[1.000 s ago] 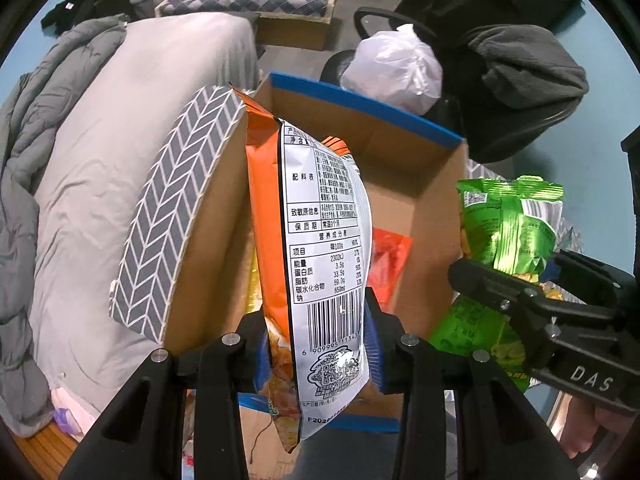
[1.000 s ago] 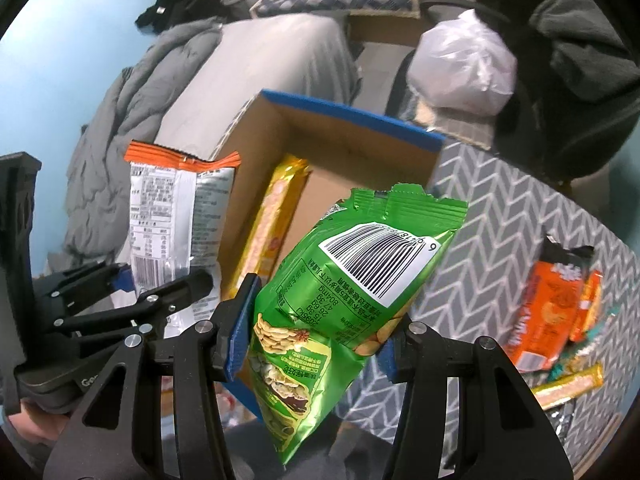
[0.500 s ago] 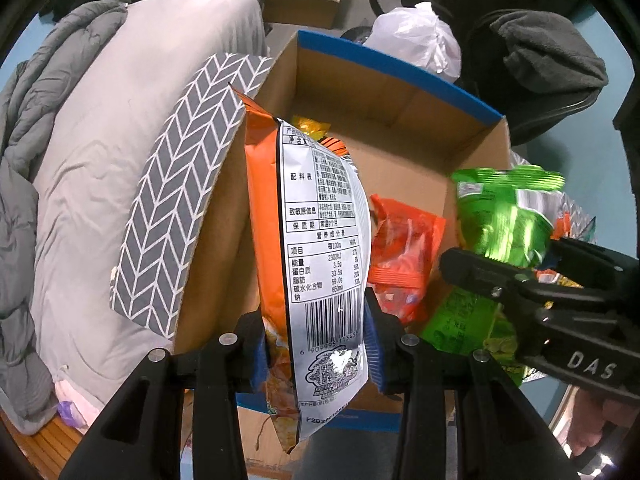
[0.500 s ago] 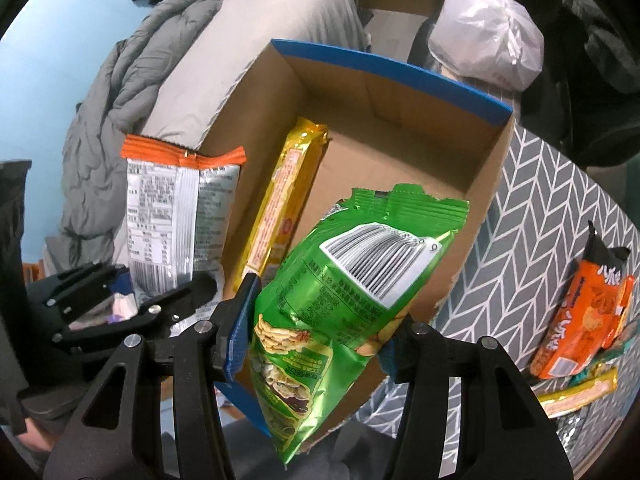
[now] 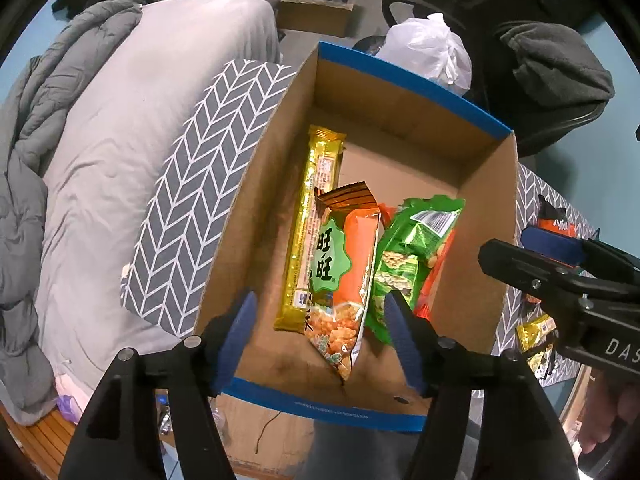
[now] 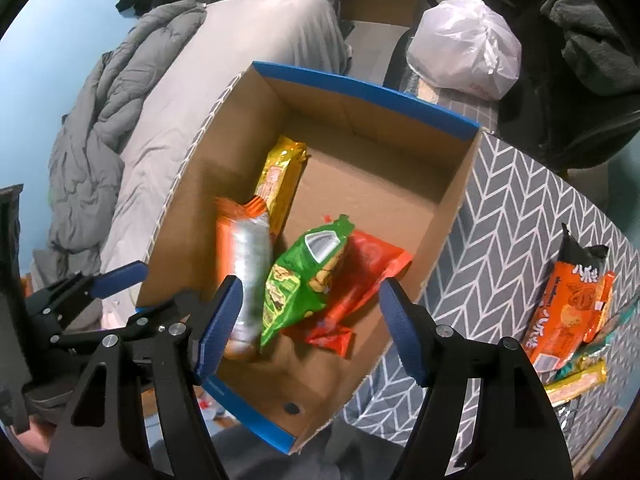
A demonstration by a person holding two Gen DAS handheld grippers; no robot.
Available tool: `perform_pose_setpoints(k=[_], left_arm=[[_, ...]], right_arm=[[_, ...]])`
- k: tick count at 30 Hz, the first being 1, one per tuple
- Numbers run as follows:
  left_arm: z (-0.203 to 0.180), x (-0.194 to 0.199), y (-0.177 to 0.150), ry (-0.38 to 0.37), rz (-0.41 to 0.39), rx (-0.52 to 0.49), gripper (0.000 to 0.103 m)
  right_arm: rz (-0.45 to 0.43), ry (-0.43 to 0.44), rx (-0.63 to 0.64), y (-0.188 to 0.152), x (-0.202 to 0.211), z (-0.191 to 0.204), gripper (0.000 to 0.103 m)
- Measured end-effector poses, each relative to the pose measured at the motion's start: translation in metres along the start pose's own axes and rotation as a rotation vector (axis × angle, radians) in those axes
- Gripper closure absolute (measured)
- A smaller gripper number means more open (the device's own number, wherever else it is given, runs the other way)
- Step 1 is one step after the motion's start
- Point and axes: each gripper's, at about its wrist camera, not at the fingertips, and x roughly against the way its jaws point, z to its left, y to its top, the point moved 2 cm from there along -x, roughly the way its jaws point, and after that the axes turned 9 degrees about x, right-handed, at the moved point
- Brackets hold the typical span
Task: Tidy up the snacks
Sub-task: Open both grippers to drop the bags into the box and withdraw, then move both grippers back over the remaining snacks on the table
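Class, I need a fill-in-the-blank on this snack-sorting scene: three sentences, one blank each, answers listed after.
1. The green bag lies inside the cardboard ____.
2. Both tools, left and right, have their jaws ____.
3. The orange pack outside the box rests on a grey cloth with a white ____ pattern.

Answers: box; open; chevron

We see soft, even indoor light with only faint shadows inside the cardboard box (image 5: 472, 280). Both views bend strongly at the edges and darken to black corners. The orange packet (image 6: 244, 276) is smeared with blur in the right view.
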Motion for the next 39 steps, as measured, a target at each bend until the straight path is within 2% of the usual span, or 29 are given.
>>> perform_pose_setpoints(k=[13,31,35,39], left_arm=[[-0.031,0.013,-0.012,-0.043,0.011,-0.047,0.031],[-0.127,0.01,-0.041,-0.064,0.067,-0.305,0.031],[-0.151,0.009,-0.05,-0.067,0.069,-0.367,0.031],[-0.172,0.009,-0.061,-0.074,0.067,-0.421,0.027]], right_arm=[[-0.01,-0.027,-0.067,-0.022,0.021,-0.022,0.031],[-0.042,-0.076,-0.258,-0.093,0.061,-0.096,0.031],[-0.053,-0.095,-0.303,-0.113,0.071,-0.117,0.025],[-0.049,-0.114,-0.332,-0.134,0.079,-0.137,0.025]])
